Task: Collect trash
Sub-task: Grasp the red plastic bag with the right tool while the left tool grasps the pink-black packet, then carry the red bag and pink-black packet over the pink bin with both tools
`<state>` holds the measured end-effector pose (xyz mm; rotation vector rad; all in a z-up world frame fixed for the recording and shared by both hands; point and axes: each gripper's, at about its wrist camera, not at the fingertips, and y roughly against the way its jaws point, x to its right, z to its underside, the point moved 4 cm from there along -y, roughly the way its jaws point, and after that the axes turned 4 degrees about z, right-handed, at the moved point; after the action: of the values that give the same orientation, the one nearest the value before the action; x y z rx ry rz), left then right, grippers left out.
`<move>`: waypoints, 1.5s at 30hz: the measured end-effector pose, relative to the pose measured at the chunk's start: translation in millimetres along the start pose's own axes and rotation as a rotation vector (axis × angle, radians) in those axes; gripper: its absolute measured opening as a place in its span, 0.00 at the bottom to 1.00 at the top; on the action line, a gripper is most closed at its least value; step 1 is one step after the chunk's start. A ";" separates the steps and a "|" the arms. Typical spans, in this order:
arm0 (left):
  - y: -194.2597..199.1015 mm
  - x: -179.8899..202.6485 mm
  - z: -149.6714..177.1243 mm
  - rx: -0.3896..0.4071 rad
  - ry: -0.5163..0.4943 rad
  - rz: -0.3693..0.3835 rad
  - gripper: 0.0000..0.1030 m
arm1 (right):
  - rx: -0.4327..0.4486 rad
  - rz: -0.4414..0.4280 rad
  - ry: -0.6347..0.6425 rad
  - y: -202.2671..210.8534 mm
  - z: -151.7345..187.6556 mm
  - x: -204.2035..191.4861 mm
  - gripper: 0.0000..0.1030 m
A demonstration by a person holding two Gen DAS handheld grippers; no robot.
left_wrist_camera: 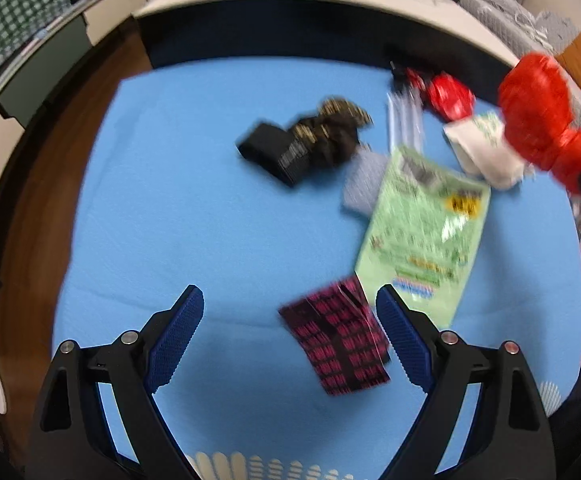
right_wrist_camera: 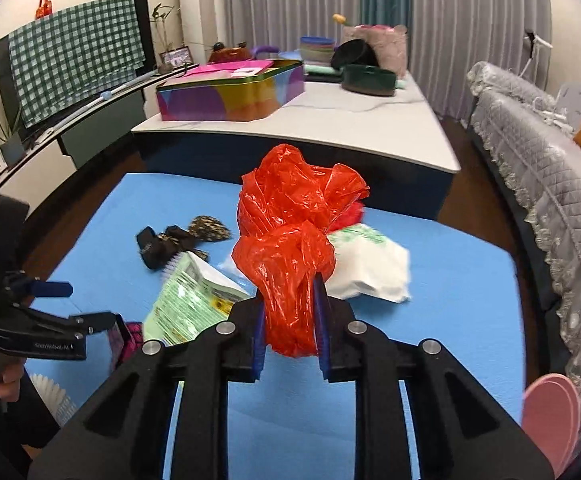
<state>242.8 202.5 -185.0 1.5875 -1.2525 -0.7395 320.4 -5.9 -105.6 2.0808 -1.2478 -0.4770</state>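
Note:
My right gripper [right_wrist_camera: 288, 300] is shut on a crumpled red plastic bag [right_wrist_camera: 290, 236] and holds it above the blue mat [right_wrist_camera: 450, 264]; the bag also shows in the left wrist view [left_wrist_camera: 538, 116]. My left gripper [left_wrist_camera: 290, 308] is open above the mat, with a pink-and-black wrapper [left_wrist_camera: 338, 344] between its fingers near the right one. On the mat lie a green packet [left_wrist_camera: 422, 232], a black-and-gold wrapper [left_wrist_camera: 310, 140], a white bag [left_wrist_camera: 486, 148], a small red wrapper [left_wrist_camera: 446, 96] and a grey-blue piece [left_wrist_camera: 364, 184].
A white table [right_wrist_camera: 370, 124] beyond the mat carries a colourful tin box [right_wrist_camera: 230, 92] and bowls. A grey quilted sofa [right_wrist_camera: 550, 184] stands at the right. A white basket rim [left_wrist_camera: 250, 464] lies below the left gripper. A low cabinet [right_wrist_camera: 70, 128] runs along the left.

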 end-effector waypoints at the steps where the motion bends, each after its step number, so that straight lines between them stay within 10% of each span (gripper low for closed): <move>1: -4.0 3.1 4.3 -0.014 -0.008 -0.001 0.83 | -0.002 0.008 -0.002 2.6 2.6 6.7 0.20; 15: -48.5 30.6 19.2 -0.120 -0.035 -0.059 0.83 | -0.016 0.125 -0.041 38.3 36.6 69.4 0.20; 22: -45.8 35.6 18.6 -0.107 0.006 -0.034 0.55 | -0.018 0.157 -0.062 49.4 49.0 91.8 0.20; 32: -4.7 41.4 18.1 -0.099 -0.027 -0.087 0.54 | 0.043 0.155 -0.130 78.1 48.5 119.4 0.20; 45: 71.6 174.9 10.3 0.055 -0.244 0.039 0.54 | 0.103 0.231 -0.229 141.1 68.2 169.9 0.20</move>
<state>257.8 31.0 -106.1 1.5464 -1.4864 -0.9014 270.7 -225.2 -52.5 1.9735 -1.6556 -0.5661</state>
